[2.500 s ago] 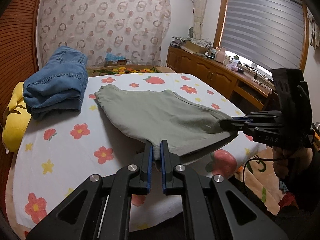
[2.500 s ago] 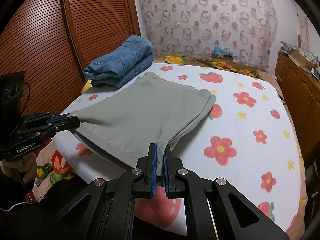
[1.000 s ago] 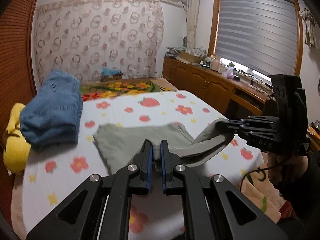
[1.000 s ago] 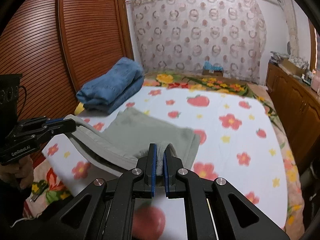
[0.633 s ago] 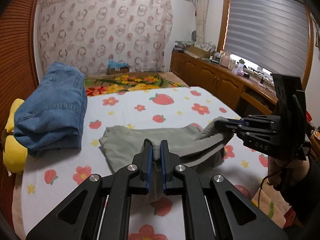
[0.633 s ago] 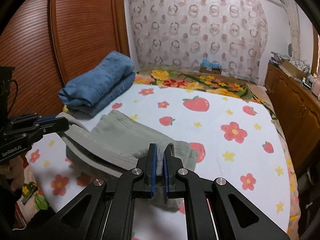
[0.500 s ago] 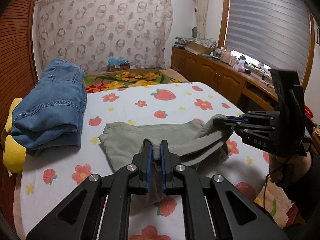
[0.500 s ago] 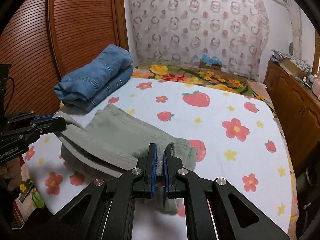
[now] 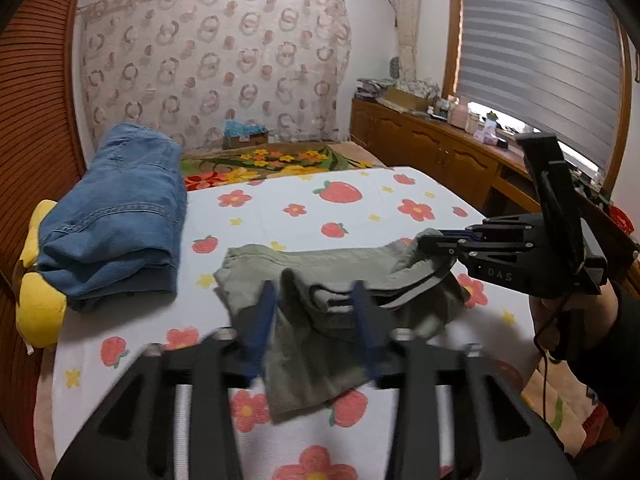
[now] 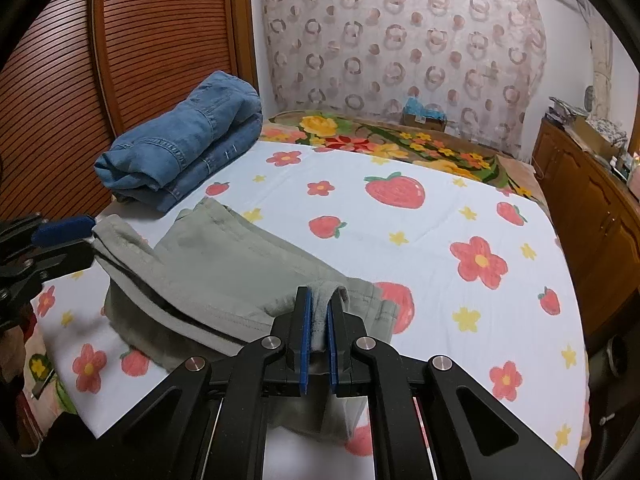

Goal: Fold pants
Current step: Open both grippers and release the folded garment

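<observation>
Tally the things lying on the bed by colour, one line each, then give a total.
Blue: 1, the folded jeans
Grey-green: 1, the pants being folded
Yellow: 1, a soft thing partly hidden under the jeans at the bed's edge
Total: 3

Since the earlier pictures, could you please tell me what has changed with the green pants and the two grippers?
The near edge of the green pants was carried away from the person and laid over the far half. The left hand-held gripper has just been opening and has let go of the cloth, which lies between its spread jaws. The right hand-held gripper stays clamped on its corner. The folded jeans have not moved.
</observation>
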Tool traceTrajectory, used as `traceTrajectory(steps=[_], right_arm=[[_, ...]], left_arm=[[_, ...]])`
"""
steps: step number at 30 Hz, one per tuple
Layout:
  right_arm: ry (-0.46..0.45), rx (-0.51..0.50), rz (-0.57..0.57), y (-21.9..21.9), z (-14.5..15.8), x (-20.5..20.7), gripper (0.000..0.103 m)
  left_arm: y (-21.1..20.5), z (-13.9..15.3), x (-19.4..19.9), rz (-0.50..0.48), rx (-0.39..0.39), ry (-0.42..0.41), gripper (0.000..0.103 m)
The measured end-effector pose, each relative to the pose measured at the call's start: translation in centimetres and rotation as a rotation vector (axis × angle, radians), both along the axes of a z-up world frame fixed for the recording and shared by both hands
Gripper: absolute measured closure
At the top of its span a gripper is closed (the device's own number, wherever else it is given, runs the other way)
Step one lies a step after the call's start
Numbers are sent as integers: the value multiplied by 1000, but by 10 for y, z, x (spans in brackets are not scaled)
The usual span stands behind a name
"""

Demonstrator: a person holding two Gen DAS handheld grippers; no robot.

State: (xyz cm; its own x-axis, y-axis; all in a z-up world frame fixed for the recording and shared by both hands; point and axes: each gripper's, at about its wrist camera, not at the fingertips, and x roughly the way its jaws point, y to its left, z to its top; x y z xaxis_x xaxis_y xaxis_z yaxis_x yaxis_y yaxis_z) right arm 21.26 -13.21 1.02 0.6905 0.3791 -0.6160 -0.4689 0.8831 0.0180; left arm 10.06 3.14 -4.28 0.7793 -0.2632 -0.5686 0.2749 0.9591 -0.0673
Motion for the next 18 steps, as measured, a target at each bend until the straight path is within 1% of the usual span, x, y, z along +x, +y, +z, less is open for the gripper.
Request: traceTrajectory(steps=[2, 5, 6, 7, 8, 10, 11, 15, 18], right_arm=[[3, -10, -4, 2, -1, 3, 97], [7, -14, -7, 3, -1, 9, 94], [8, -13, -13, 2, 0, 10, 92], [10, -6, -24, 1, 2, 12, 88], [12, 9, -36, -2, 3, 14, 81], [23, 43, -52, -10, 5, 17, 72], [33, 55, -55, -13, 6, 18, 70], [34, 49, -55, -24, 7, 12, 70], [40, 35, -22, -27, 5, -1, 70]], left_arm=[[5, -1, 0, 12, -5, 1, 54], [10, -8, 2, 20, -15, 26, 38], [12, -11, 2, 22, -19, 35, 35], [13, -14, 3, 23, -21, 44, 34], [14, -17, 3, 24, -23, 50, 32], [15, -22, 2, 28, -30, 62, 32], [15, -25, 1, 32, -33, 67, 32], [14, -37, 2, 52, -19, 104, 32], [17, -46, 5, 75, -10, 126, 32]])
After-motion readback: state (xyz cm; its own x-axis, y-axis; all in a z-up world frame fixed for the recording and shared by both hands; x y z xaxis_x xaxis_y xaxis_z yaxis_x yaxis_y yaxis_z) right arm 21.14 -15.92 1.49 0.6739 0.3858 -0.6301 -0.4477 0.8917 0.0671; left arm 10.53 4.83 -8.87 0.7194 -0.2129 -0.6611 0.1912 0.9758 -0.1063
